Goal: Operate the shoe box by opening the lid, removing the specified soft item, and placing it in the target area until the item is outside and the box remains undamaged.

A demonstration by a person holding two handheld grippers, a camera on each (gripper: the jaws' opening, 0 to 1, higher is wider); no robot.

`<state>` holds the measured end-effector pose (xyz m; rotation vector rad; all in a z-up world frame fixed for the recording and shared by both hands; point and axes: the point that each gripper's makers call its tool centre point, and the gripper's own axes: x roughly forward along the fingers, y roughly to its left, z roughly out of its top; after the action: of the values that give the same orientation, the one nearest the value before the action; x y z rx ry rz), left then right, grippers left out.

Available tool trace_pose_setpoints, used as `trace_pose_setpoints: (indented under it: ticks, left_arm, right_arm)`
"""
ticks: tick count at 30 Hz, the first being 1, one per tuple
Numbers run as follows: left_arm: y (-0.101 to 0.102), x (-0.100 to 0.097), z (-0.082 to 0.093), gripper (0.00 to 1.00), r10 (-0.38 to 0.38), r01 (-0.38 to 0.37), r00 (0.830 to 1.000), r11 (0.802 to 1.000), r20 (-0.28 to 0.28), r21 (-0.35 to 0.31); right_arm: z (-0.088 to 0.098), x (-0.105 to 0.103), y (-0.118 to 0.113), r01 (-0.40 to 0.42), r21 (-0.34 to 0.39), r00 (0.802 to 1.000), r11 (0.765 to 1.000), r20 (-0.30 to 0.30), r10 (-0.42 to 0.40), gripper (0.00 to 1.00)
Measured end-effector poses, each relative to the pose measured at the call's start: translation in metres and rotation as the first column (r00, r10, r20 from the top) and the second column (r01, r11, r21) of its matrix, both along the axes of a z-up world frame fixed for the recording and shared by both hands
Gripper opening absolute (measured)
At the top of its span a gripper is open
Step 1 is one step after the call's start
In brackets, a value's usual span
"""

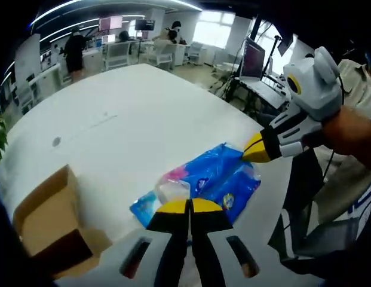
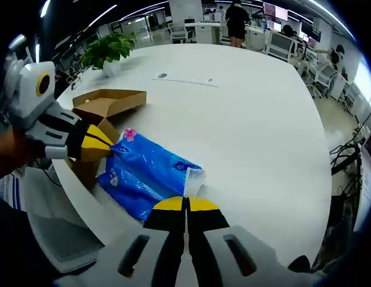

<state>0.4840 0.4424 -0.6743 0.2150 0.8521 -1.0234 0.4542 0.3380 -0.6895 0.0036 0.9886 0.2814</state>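
The blue soft pack (image 1: 203, 182) lies on the white table (image 1: 131, 113), stretched between both grippers. The left gripper (image 1: 190, 206) and right gripper (image 2: 186, 204) each pinch one end, jaws closed; the open shoe box (image 2: 107, 103) sits just beside it.

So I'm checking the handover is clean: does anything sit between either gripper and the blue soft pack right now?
Nothing visible does. The blue soft pack lies on the white table, outside the cardboard box. The left gripper meets its near edge with jaws together, and the right gripper meets the opposite end, jaws together too.
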Motion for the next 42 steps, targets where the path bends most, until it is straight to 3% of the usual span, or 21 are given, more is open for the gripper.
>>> trace_pose_setpoints:
  ticks: [23,42]
  left_arm:
    - [-0.077,-0.018,-0.023,0.00,-0.050,0.051,0.998,0.999,-0.048,0.007]
    - [-0.117,-0.030,-0.033,0.00,-0.083,0.082,0.994,0.997,-0.072,-0.006]
  right_arm:
    - [-0.017,-0.018,-0.077,0.033,-0.009,0.999,0.999,-0.041,-0.034,0.00]
    - [-0.027,-0.025,-0.119,0.053,-0.031,0.997,0.998,-0.055,-0.055,0.00]
